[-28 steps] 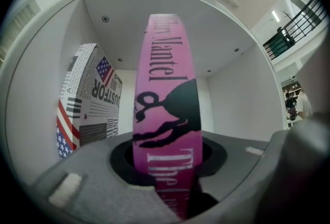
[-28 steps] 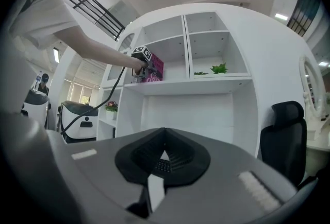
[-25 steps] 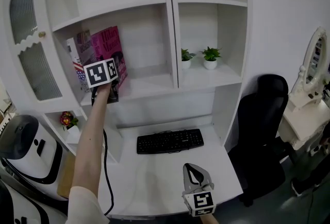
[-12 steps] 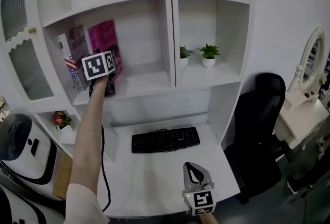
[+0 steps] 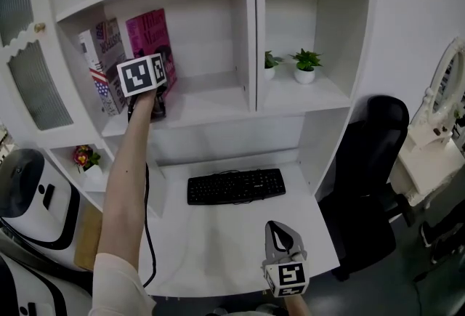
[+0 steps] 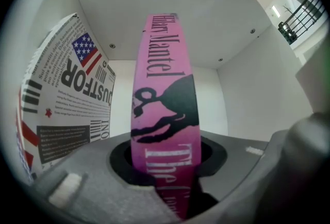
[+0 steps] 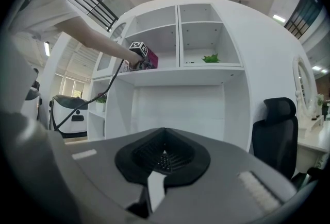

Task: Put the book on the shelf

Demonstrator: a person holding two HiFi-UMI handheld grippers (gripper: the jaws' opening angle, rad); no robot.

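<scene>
While the left gripper [image 5: 152, 100] is reaching level into the left-hand compartment of the white wooden shelf unit [image 5: 211, 105], its jaws are clamping the lower part of a thick pink book [image 5: 149, 35] with black lettering, each jaw pressing one cover. That pink book is standing upright on the shelf board with its spine facing outward, as the left gripper view is showing between the jaws [image 6: 170, 187], where the spine [image 6: 165, 115] is filling the middle of the frame. Just to its left, a white paperback book [image 5: 102, 64] printed with a flag and bold black type is leaning against the compartment's side wall [image 6: 62, 109]; whether the two books are touching I cannot tell.

Lower down, the right gripper [image 5: 280, 231] is hovering over the front edge of the white desk [image 5: 218, 249], well apart from the shelf. Its own view is showing the jaws [image 7: 160, 166] lying together with nothing between them. A black computer keyboard [image 5: 236, 186] is lying on the desk beyond it, two small green potted plants [image 5: 305, 66] are sitting in the right-hand compartment, and a black office chair [image 5: 370, 162] is standing to the desk's right.
</scene>
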